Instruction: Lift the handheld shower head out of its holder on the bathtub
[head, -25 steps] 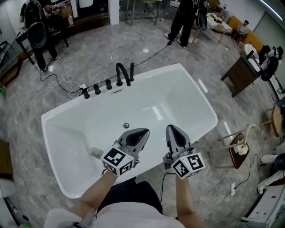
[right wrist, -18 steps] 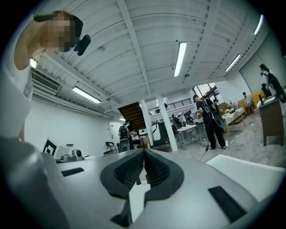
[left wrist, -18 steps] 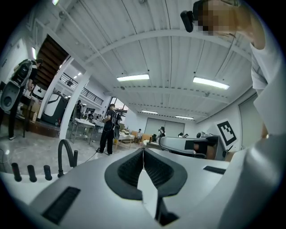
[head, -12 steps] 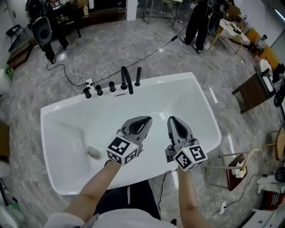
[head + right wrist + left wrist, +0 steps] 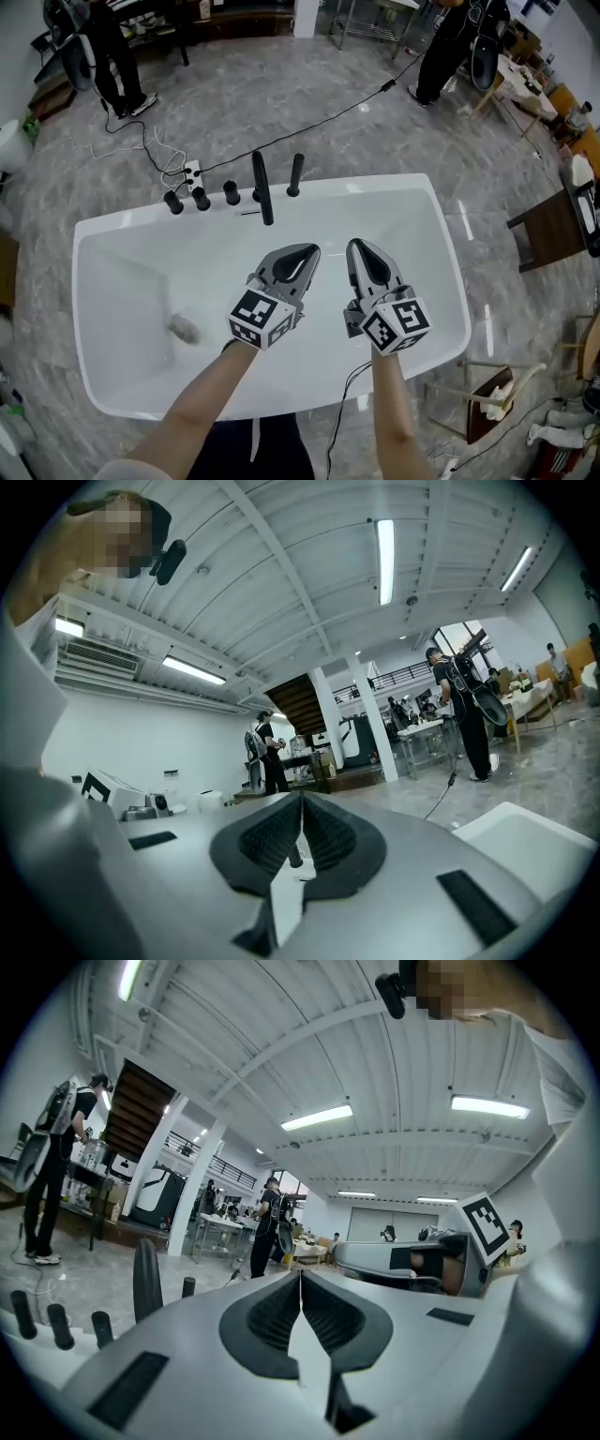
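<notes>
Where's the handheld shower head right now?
Head view: the handheld shower head stands upright in its holder on the far rim of the bathtub, just right of the black spout, beyond the left hand-held gripper.

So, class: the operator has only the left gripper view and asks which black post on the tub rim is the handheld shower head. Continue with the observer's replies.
Observer: In the head view, the handheld shower head is the upright post just right of the spout.
Operator: Is the right gripper open?
Observer: No. Its own view shows the jaws shut with nothing held.
Operator: Is anything inside the bathtub?
Observer: A small grey object lies on its floor near the left end.
</notes>
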`<state>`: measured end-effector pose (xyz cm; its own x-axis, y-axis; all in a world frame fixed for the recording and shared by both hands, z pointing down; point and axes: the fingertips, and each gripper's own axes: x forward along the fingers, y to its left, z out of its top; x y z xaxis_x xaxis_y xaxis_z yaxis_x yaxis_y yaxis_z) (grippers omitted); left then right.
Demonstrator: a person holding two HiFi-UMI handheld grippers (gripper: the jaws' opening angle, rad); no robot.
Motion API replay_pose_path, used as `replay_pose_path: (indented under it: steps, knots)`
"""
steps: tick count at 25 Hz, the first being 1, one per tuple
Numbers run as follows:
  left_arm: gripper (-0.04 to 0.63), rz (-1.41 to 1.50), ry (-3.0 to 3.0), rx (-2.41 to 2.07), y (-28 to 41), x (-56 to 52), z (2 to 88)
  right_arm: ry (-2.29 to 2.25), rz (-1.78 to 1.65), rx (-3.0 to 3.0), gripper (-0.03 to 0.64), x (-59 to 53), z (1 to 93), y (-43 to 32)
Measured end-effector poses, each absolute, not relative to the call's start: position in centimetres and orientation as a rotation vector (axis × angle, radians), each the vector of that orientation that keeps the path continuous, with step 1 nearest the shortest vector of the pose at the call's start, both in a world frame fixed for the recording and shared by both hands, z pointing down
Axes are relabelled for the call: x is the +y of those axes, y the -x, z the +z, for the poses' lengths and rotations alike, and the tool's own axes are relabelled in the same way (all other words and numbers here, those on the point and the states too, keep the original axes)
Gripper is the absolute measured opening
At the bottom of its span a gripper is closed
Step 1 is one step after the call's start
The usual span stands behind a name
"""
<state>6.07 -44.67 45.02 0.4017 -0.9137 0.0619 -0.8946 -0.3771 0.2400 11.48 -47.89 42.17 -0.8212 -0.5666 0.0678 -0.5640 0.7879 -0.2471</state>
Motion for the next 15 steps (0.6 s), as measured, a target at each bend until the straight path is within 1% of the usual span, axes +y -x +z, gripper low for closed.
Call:
replay_pose_path:
  steps: [6, 11, 15]
  knots:
    - [0.011, -0.083, -2.395, -1.635, -6.1, -49.2, 50.5, 0.895, -0.38, 3.021, 0.018, -53.3, 47.0, -9.1]
    - [0.012, -0.051, -2.369, -1.681, -4.5, -52.4, 55.5, 0.853, -0.415, 3.048, 0.018, -57.9, 51.7, -6.8]
    - [0.012, 0.019, -2.364, -1.664, -4.1, -54.1, 59.6, 0.824, -0.369, 3.107, 0.02, -60.6, 55.1, -4.4]
